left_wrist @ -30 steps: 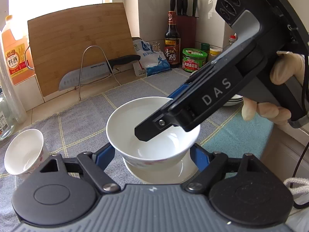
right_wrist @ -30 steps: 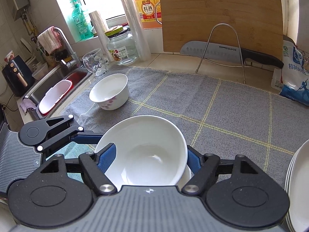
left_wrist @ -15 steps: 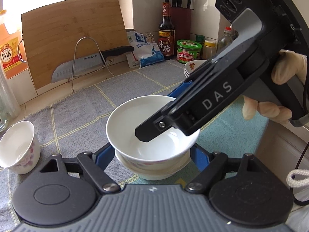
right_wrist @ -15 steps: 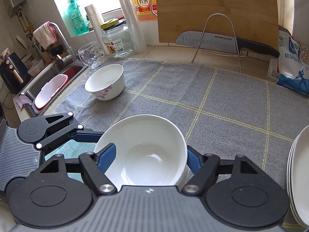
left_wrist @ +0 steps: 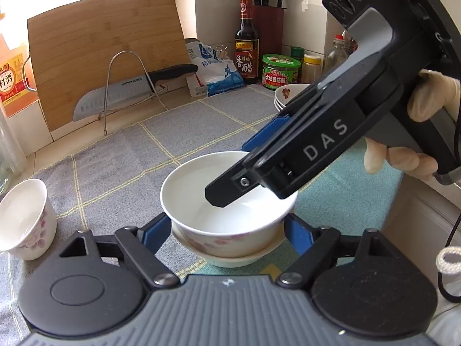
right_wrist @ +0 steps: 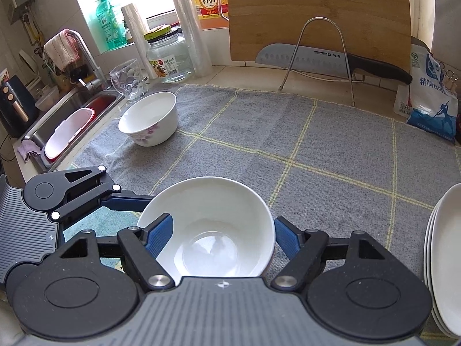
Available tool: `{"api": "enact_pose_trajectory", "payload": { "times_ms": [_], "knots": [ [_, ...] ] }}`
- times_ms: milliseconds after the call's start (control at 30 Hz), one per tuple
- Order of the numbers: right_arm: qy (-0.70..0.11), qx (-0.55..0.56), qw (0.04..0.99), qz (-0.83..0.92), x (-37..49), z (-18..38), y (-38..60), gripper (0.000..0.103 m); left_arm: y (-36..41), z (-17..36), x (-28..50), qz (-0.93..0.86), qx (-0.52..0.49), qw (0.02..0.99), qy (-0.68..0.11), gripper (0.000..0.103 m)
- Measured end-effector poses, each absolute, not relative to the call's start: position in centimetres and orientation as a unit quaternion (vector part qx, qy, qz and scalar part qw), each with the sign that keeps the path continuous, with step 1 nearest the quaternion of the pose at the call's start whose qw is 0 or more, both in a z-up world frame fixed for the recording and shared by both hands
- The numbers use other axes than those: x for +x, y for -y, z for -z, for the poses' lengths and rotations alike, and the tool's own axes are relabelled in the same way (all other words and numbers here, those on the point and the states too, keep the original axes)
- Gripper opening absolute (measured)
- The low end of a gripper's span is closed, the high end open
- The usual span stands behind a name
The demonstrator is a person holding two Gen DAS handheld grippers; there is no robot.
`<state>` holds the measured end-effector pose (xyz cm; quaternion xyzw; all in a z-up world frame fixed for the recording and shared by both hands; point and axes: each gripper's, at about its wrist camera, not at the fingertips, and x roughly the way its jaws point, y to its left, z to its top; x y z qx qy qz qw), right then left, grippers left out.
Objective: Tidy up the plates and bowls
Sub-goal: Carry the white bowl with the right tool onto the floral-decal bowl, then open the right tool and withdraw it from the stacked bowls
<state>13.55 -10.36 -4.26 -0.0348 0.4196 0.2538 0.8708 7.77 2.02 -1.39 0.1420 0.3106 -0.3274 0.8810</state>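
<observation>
White porcelain upper bowl (left_wrist: 227, 201) sits nested in a lower bowl (left_wrist: 230, 255) on the grey mat (left_wrist: 178, 132). Right gripper (right_wrist: 223, 230) clamps its rim. Left gripper (left_wrist: 227, 232) straddles the stack, jaws released.

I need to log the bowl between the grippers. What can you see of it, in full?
The bowl is white and glossy, likely ceramic, with pink flowers on its outer wall and nothing inside. It sits upright, nested in a second bowl on the grey checked cloth. The right gripper straddles it, one blue pad inside the rim and the other outside; whether they press is unclear. The left gripper flanks the stack near its base, pads apparently apart from it.
</observation>
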Motion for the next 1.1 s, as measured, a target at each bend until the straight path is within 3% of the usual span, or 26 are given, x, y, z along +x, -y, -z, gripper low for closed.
{"api": "enact_pose_trajectory", "payload": {
  "times_ms": [300, 467, 1000, 1100],
  "knots": [
    [-0.415, -0.036, 0.874, -0.250, 13.2, 4.1, 10.4, 0.083, -2.2, 1.5, 7.5, 0.325, 0.153, 0.882, -0.305, 0.092],
    [-0.405, -0.043, 0.875, -0.263, 12.5, 3.8, 9.9, 0.090, -3.0, 1.4, 7.4, 0.326, 0.156, 0.880, -0.309, 0.092],
    [-0.393, -0.112, 0.873, -0.266, 10.8, 4.5, 7.0, 0.092, -5.2, 1.4, 6.6, 0.312, 0.151, 0.886, -0.310, 0.093],
    [-0.381, -0.107, 0.878, -0.269, 10.8, 3.6, 6.7, 0.098, -6.2, 1.3, 6.5, 0.300, 0.148, 0.891, -0.308, 0.093]
  ]
}}
